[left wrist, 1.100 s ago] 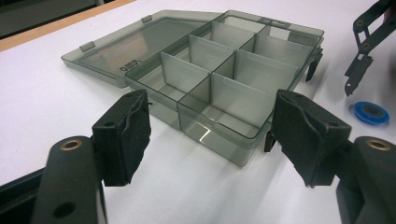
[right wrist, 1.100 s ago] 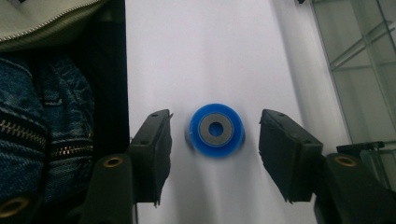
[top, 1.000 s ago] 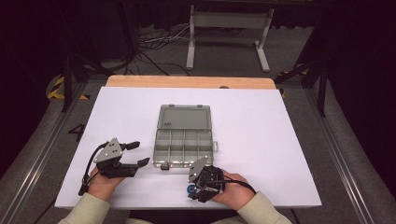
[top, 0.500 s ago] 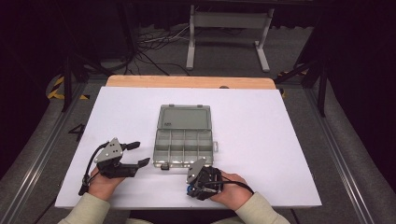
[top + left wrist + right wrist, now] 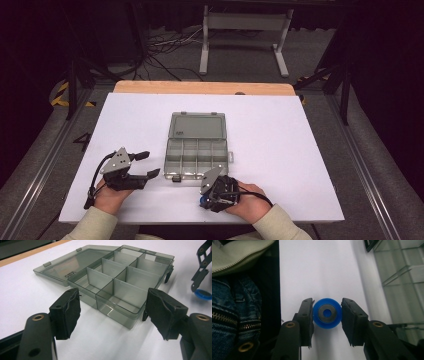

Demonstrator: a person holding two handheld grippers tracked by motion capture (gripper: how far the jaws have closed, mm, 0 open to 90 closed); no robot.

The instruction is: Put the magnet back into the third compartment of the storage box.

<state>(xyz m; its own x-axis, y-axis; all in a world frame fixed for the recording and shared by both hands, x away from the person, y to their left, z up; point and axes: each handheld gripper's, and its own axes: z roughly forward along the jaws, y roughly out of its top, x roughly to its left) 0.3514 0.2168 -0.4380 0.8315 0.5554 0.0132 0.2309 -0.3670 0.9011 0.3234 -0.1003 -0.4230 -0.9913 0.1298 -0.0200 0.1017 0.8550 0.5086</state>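
Near the tabletop's [image 5: 310,150] front edge, the right hand-held gripper [image 5: 327,312] has just closed on a blue wheel [image 5: 327,313]; the left hand-held gripper [image 5: 113,312] gapes empty beside the organizer box [image 5: 120,287].

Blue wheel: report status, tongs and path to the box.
Right tongs just closed, pads against blue wheel on table. Left tongs open, empty, facing open organizer box. Nothing in the way.

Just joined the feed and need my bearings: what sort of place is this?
Probably a lab or recording studio bench, not a home: a white-topped table in a dark room, loose cables on grey floor, a metal stand behind it, and yellow-black hazard tape.
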